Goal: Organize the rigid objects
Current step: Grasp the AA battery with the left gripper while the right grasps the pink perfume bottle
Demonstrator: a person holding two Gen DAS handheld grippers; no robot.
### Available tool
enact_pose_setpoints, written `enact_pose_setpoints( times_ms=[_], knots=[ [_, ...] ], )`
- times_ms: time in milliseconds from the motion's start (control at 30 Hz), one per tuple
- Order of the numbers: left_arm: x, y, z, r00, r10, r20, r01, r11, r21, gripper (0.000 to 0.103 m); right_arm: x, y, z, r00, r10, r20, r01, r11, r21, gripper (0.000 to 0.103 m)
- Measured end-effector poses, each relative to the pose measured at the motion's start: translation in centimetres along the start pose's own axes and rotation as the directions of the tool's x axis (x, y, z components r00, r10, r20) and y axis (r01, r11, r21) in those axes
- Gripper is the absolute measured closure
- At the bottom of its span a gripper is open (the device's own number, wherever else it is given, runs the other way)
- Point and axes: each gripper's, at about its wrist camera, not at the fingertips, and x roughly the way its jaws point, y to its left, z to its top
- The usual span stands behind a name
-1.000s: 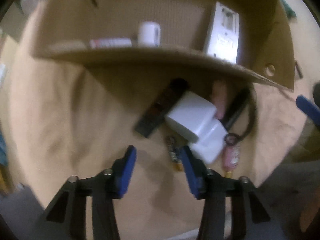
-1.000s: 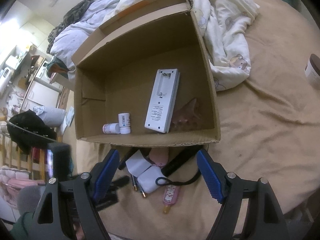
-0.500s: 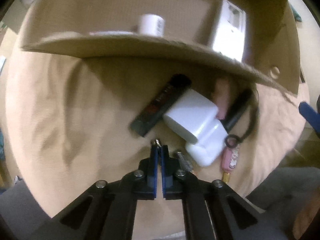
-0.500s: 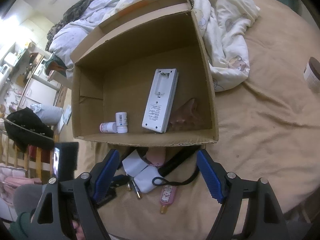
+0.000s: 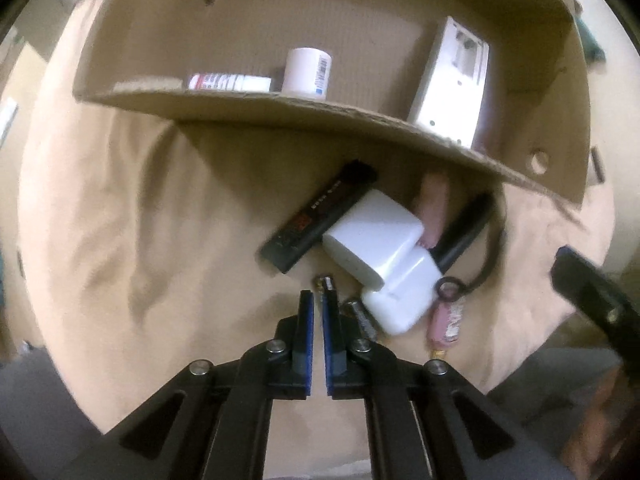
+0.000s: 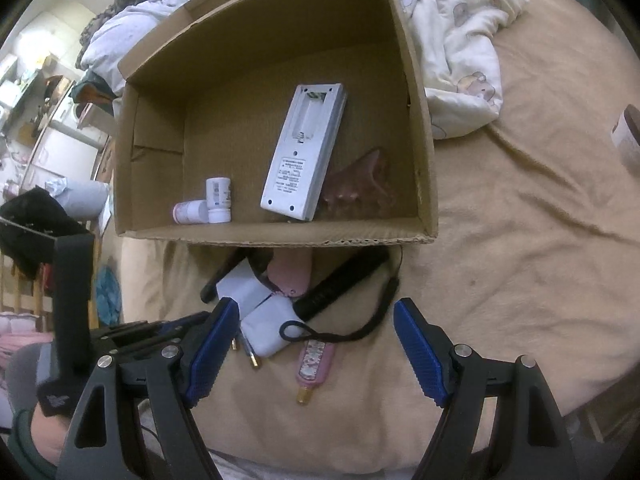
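Observation:
My left gripper (image 5: 318, 297) points down at the tan blanket and is shut on a small battery (image 5: 325, 282), whose metal end sticks out past the blue pads. A second battery (image 5: 361, 315) lies just right of it. Beyond them is a pile: two white charger blocks (image 5: 374, 234), a black remote (image 5: 320, 216), a black stick with a strap (image 5: 464, 232) and a pink keychain (image 5: 446, 320). My right gripper (image 6: 316, 308) hangs open above the same pile with nothing between its fingers. Behind stands the cardboard box (image 6: 276, 237).
Inside the box lie a white remote (image 6: 304, 152), two small bottles (image 6: 218, 200) and a pink clip (image 6: 360, 184). A rumpled white quilt (image 6: 460, 52) lies past the box's right side. A jar (image 6: 626, 136) stands at the far right. The bed edge runs along the near side.
My left gripper's jaws closed from wide apart onto the small battery on the blanket. The right gripper stayed open and hardly moved.

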Motion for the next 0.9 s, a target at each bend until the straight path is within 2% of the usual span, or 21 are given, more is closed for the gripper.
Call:
enact_pose_setpoints(
  times_ms=[133, 267, 500, 733, 800, 900],
  knots=[
    [0.9, 0.3, 0.4, 1.000, 0.005, -0.031, -0.005, 1.000, -0.004, 0.096, 0.1, 0.1, 0.0, 1.000, -0.002, 0.001, 0.002, 1.000, -0.005, 0.019],
    [1.3, -0.1, 0.9, 1.000, 0.022, -0.022, -0.022, 1.000, -0.004, 0.089, 0.2, 0.3, 0.0, 1.000, -0.009, 0.000, 0.009, 1.000, -0.015, 0.019],
    [1.0, 0.0, 1.0, 1.000, 0.011, -0.029, -0.010, 1.000, 0.007, 0.088, 0.1, 0.1, 0.1, 1.000, -0.017, 0.001, 0.017, 1.000, -0.011, 0.019],
    [2.9, -1.9, 0.5, 0.997, 0.077, -0.020, -0.075, 0.994, 0.083, 0.088, 0.5, 0.2, 0.0, 1.000, -0.026, -0.009, 0.025, 1.000, -0.016, 0.019],
    [3.1, -1.9, 0.5, 0.996, 0.086, -0.016, -0.084, 0.992, 0.089, 0.094, 1.0, 0.2, -0.2, 0.999, -0.011, -0.037, 0.010, 1.000, -0.021, 0.019],
    [2.7, -2.0, 0.5, 0.995, 0.097, -0.005, -0.096, 0.991, 0.092, 0.094, 2.9, -0.1, -1.0, 0.989, 0.041, -0.142, -0.043, 0.999, -0.007, 0.019]
  ],
)
